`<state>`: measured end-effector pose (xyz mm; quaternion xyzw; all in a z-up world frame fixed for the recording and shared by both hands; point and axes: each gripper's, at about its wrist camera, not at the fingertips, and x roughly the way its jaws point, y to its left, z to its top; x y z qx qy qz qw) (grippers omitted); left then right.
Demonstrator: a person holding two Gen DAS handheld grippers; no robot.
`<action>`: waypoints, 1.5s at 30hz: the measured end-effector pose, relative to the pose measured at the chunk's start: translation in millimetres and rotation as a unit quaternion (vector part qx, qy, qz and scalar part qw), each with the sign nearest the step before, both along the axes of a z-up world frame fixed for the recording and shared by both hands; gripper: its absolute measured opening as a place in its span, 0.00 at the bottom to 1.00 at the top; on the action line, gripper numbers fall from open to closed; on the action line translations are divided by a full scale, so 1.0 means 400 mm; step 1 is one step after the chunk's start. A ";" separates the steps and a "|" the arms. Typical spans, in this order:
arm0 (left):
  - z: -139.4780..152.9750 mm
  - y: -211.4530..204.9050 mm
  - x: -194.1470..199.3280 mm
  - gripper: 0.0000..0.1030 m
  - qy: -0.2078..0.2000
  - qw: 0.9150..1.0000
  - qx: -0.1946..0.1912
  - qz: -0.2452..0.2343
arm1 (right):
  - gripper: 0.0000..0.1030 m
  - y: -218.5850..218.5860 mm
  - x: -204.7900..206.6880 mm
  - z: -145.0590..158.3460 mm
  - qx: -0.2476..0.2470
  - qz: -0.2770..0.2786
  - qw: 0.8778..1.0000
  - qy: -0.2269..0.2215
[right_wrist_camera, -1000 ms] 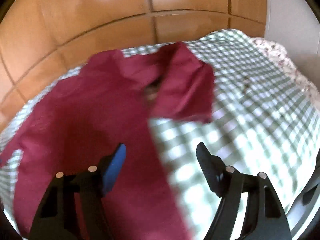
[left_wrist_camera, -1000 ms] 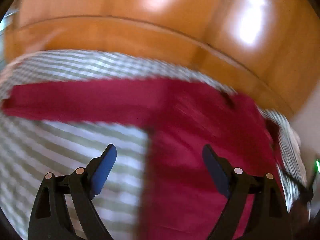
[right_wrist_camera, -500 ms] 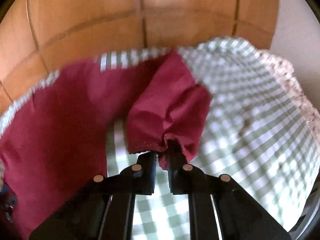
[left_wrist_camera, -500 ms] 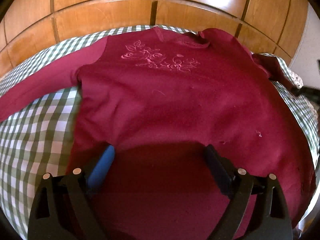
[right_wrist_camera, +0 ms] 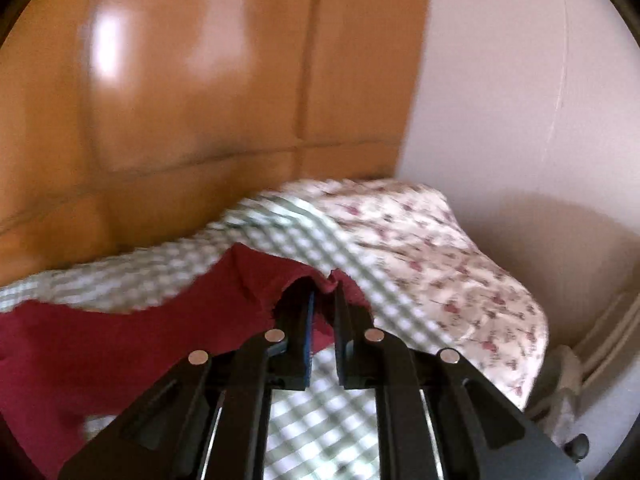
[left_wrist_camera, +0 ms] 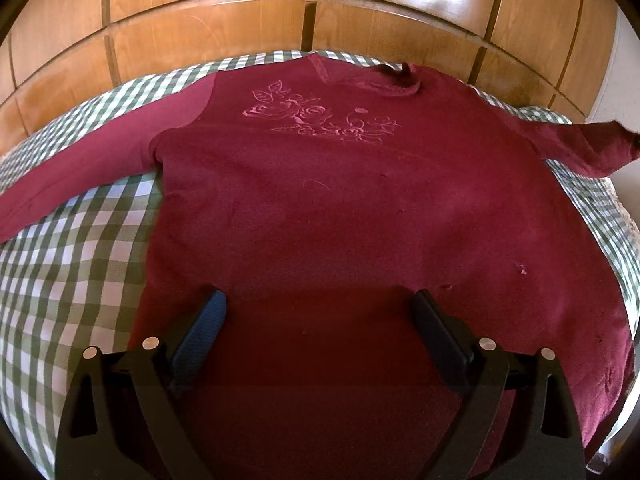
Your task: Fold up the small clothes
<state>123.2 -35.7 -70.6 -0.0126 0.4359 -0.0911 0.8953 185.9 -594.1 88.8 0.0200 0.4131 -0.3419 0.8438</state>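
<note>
Sweater [left_wrist_camera: 360, 216], burgundy with pink embroidered roses, lies flat on the green-checked cloth [left_wrist_camera: 76, 264] covering the bed, its collar toward the wooden panelled wall [left_wrist_camera: 240, 20]. My left gripper [left_wrist_camera: 318, 320] has just been opening; its fingers stand spread above the hem, nothing between them. My right gripper [right_wrist_camera: 322, 312] pinches the sleeve cuff [right_wrist_camera: 304, 284] near the floral bedding [right_wrist_camera: 440, 260] at the cloth's edge beside a white wall [right_wrist_camera: 520, 100].

Sweater [left_wrist_camera: 360, 220] matt maroon knit; checked cover [left_wrist_camera: 80, 272] woven cloth; wall panels [left_wrist_camera: 240, 24] glossy wood.
</note>
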 end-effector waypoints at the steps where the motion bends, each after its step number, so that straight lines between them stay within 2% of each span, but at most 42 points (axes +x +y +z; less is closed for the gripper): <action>1: -0.001 0.000 0.001 0.91 0.000 1.000 0.001 0.000 | 0.07 -0.023 0.005 -0.026 0.001 -0.012 1.000 0.012; 4: -0.003 -0.003 0.004 0.91 0.000 1.000 0.004 0.000 | 0.08 -0.066 0.010 -0.111 0.009 -0.041 0.998 0.046; 6: -0.003 -0.004 0.005 0.92 0.001 1.000 0.006 0.000 | 0.09 -0.094 0.004 -0.172 0.048 -0.057 0.996 0.050; 7: -0.003 -0.004 0.007 0.92 0.001 1.000 0.006 0.000 | 0.14 -0.099 -0.005 -0.191 0.065 -0.064 0.995 0.049; 9: -0.003 -0.003 0.008 0.93 0.003 1.000 0.004 -0.001 | 0.36 -0.086 -0.031 -0.209 0.089 -0.067 0.993 0.042; 10: -0.002 -0.002 0.009 0.93 0.003 1.000 0.004 -0.001 | 0.54 -0.065 -0.047 -0.212 0.099 -0.059 0.993 0.038; 11: 0.001 -0.001 0.009 0.93 0.004 1.000 0.003 -0.001 | 0.58 -0.035 -0.061 -0.212 0.106 -0.045 0.993 0.037; 13: 0.010 0.002 0.005 0.93 0.006 1.000 0.005 0.002 | 0.59 0.038 -0.085 -0.205 0.138 -0.004 0.990 0.037; 15: 0.028 0.020 -0.009 0.93 0.005 1.000 0.003 0.017 | 0.61 0.124 -0.108 -0.200 0.187 0.053 0.980 0.041; 16: 0.037 0.033 -0.020 0.93 0.003 1.000 0.000 0.026 | 0.62 0.165 -0.125 -0.200 0.209 0.083 0.973 0.044; 17: 0.046 0.049 -0.031 0.93 0.002 0.999 -0.007 0.034 | 0.65 0.230 -0.151 -0.198 0.243 0.130 0.960 0.054; 19: 0.065 0.092 -0.061 0.93 0.000 0.998 -0.018 0.052 | 0.65 0.319 -0.191 -0.199 0.283 0.185 0.938 0.073; 20: 0.070 0.112 -0.075 0.93 0.002 0.998 -0.018 0.060 | 0.65 0.379 -0.225 -0.200 0.300 0.216 0.925 0.089; 24: 0.073 0.206 -0.140 0.91 0.020 0.995 -0.025 0.089 | 0.64 0.514 -0.336 -0.207 0.332 0.270 0.895 0.126; 26: 0.066 0.251 -0.175 0.82 0.040 0.994 -0.050 0.093 | 0.61 0.562 -0.393 -0.211 0.334 0.280 0.889 0.142; 28: 0.057 0.276 -0.208 0.70 0.053 0.993 -0.070 0.082 | 0.59 0.595 -0.434 -0.211 0.321 0.289 0.889 0.151; 29: 0.056 0.279 -0.222 0.68 0.053 0.993 -0.074 0.074 | 0.53 0.617 -0.457 -0.208 0.312 0.296 0.889 0.157; 30: 0.055 0.279 -0.234 0.61 0.055 0.993 -0.079 0.064 | 0.48 0.629 -0.468 -0.208 0.309 0.299 0.889 0.160; 31: 0.054 0.275 -0.246 0.46 0.057 0.993 -0.083 0.053 | 0.35 0.641 -0.477 -0.204 0.305 0.302 0.888 0.163; 32: 0.054 0.268 -0.253 0.36 0.060 0.994 -0.085 0.042 | 0.12 0.653 -0.485 -0.201 0.304 0.305 0.887 0.166; 33: 0.055 0.263 -0.257 0.08 0.063 0.994 -0.088 0.029 | 0.09 0.664 -0.488 -0.190 0.303 0.309 0.886 0.169; 35: 0.074 0.263 -0.261 0.05 0.059 0.994 -0.094 0.018 | 0.08 0.663 -0.492 -0.160 0.295 0.318 0.887 0.158; 38: 0.112 0.280 -0.284 0.05 0.043 0.995 -0.091 0.006 | 0.08 0.650 -0.514 -0.081 0.308 0.338 0.881 0.122; 39: 0.116 0.286 -0.292 0.05 0.044 0.995 -0.088 0.003 | 0.08 0.648 -0.523 -0.077 0.303 0.342 0.881 0.124; 40: 0.110 0.293 -0.302 0.05 0.052 0.995 -0.086 0.002 | 0.08 0.648 -0.533 -0.083 0.300 0.343 0.880 0.134; 43: 0.073 0.291 -0.321 0.05 0.083 0.994 -0.076 -0.006 | 0.08 0.657 -0.572 -0.162 0.289 0.332 0.877 0.194; 45: 0.062 0.294 -0.321 0.06 0.096 0.993 -0.074 -0.001 | 0.09 0.654 -0.583 -0.202 0.305 0.314 0.874 0.210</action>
